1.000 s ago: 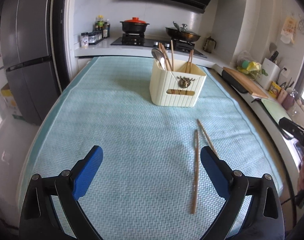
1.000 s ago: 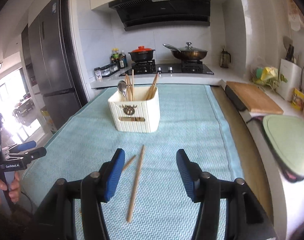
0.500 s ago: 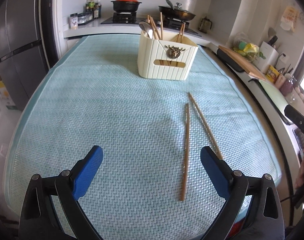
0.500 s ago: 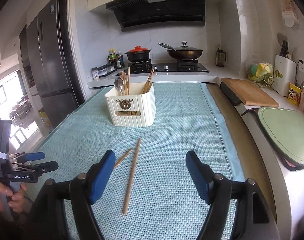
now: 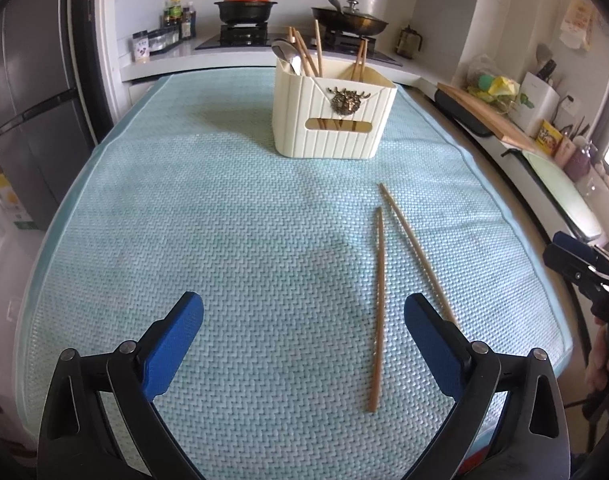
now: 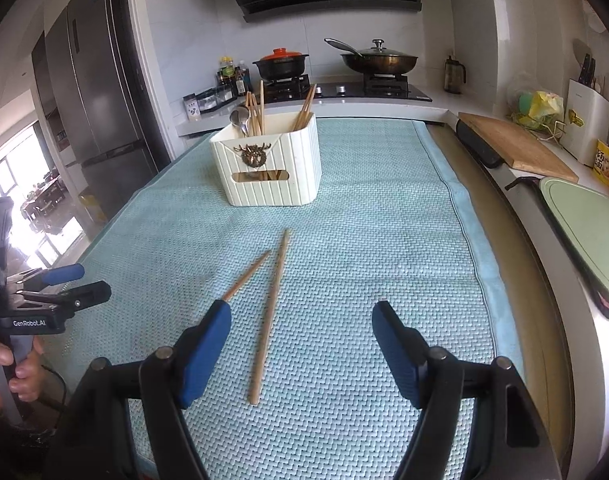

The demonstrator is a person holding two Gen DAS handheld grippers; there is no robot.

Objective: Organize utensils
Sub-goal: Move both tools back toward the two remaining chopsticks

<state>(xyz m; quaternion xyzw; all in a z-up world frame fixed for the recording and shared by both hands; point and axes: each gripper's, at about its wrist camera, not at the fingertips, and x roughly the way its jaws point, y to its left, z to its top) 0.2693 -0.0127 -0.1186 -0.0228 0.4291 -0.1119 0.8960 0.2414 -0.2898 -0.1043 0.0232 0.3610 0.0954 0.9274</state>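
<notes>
Nearest to us, our left gripper [image 5: 304, 316] hangs over the teal mat [image 5: 224, 240] with its jaws spread wide and nothing between them. Our right gripper [image 6: 300, 320] is also released; its jaws have just been opening, and one wooden chopstick [image 6: 270, 316] lies on the mat between them, not touched. The second chopstick [image 6: 246, 276] lies just beside it, its near end hidden behind the left blue pad. A little further on the surface stands the cream utensil holder [image 6: 272, 168], upright, with a spoon [image 6: 240, 118] and more chopsticks inside. Behind it we see the stove [image 6: 336, 90].
</notes>
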